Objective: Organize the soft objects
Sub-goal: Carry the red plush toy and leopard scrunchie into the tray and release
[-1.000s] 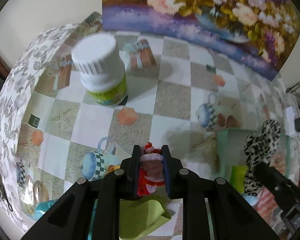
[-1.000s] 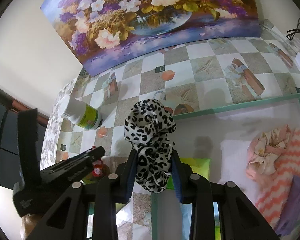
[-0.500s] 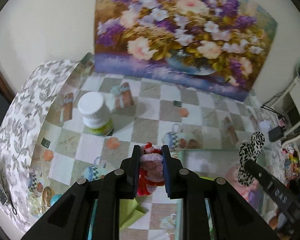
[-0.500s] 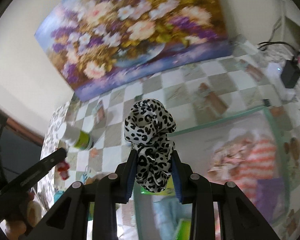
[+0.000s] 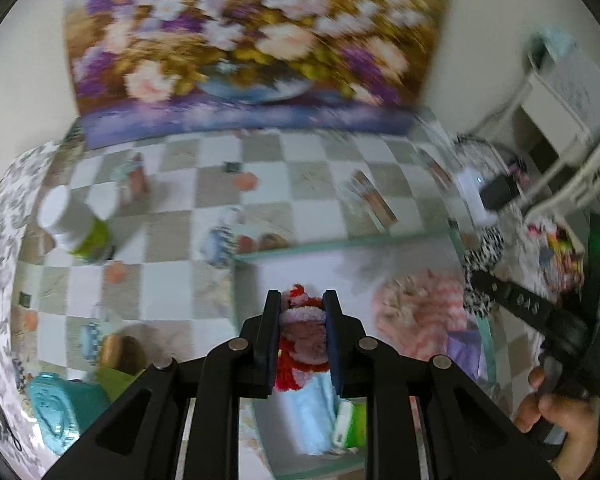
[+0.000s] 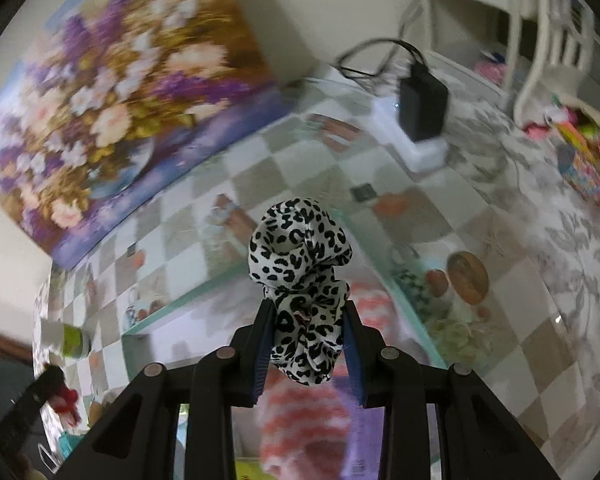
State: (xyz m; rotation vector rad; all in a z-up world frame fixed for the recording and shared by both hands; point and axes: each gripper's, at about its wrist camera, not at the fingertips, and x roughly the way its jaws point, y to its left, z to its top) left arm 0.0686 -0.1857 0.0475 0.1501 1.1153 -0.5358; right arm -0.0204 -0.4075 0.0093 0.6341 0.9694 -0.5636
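My left gripper (image 5: 302, 320) is shut on a red and pink fluffy soft toy (image 5: 302, 338) and holds it over the left part of a shallow mint-rimmed tray (image 5: 340, 242). My right gripper (image 6: 306, 332) is shut on a leopard-print scrunchie (image 6: 300, 264) above the same tray (image 6: 180, 300); it also shows at the right of the left wrist view (image 5: 482, 276). In the tray lie a pink striped cloth with a cream scrunchie (image 5: 424, 312), a purple cloth (image 5: 464, 350), a light blue cloth (image 5: 310, 416) and a green packet (image 5: 350, 424).
A white-capped bottle with a green label (image 5: 74, 224) stands at the left on the checkered tablecloth. A floral painting (image 5: 240, 40) leans on the back wall. A teal object (image 5: 56, 412) lies front left. A black charger on a white power strip (image 6: 420, 116) sits at the right.
Both grippers have swung to the right with their loads. My left gripper now hangs over the tray instead of the tablecloth. The bottle has slid to the left edge of the view.
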